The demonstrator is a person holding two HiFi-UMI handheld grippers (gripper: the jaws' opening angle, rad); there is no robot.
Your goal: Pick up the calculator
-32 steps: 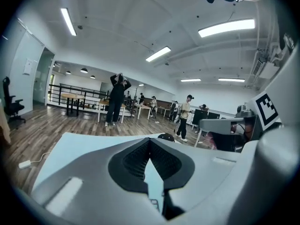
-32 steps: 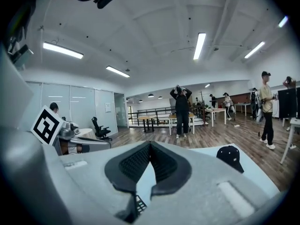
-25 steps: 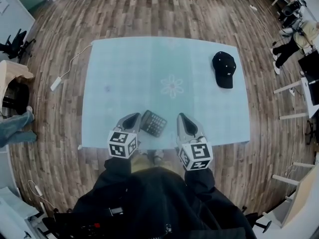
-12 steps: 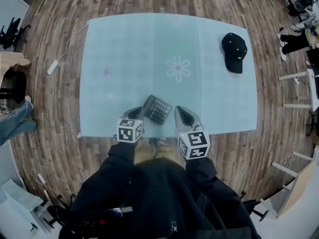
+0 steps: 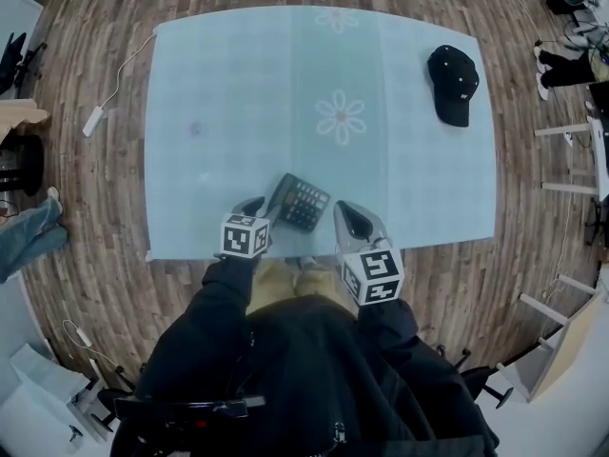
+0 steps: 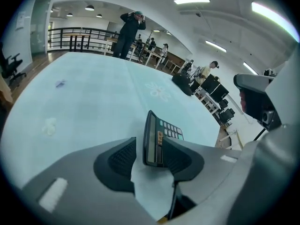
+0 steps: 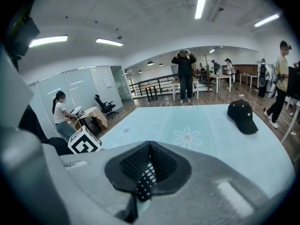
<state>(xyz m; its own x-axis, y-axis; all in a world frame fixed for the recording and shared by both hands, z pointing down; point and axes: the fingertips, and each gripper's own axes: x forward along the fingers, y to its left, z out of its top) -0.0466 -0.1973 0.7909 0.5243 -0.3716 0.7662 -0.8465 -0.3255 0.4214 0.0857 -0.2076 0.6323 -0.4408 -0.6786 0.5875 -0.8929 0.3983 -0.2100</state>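
The calculator lies flat on the pale blue tablecloth, near the table's front edge and between the two grippers. Compared with a second ago, both grippers sit lower and closer to it. The left gripper has just spread its jaws wide, so a grasp looks prepared but not made, and the lift has not begun.

The head view gives the layout but hides the jaws under the marker cubes. The left gripper view shows the calculator's display end inside the gap. It sits close against one pad, with cloth visible between it and the other, so nothing clamps it yet. The right gripper has its jaws drawn together on nothing. Only that view shows a sliver of keys through the slit beneath them. A black cap lies well apart from the calculator.
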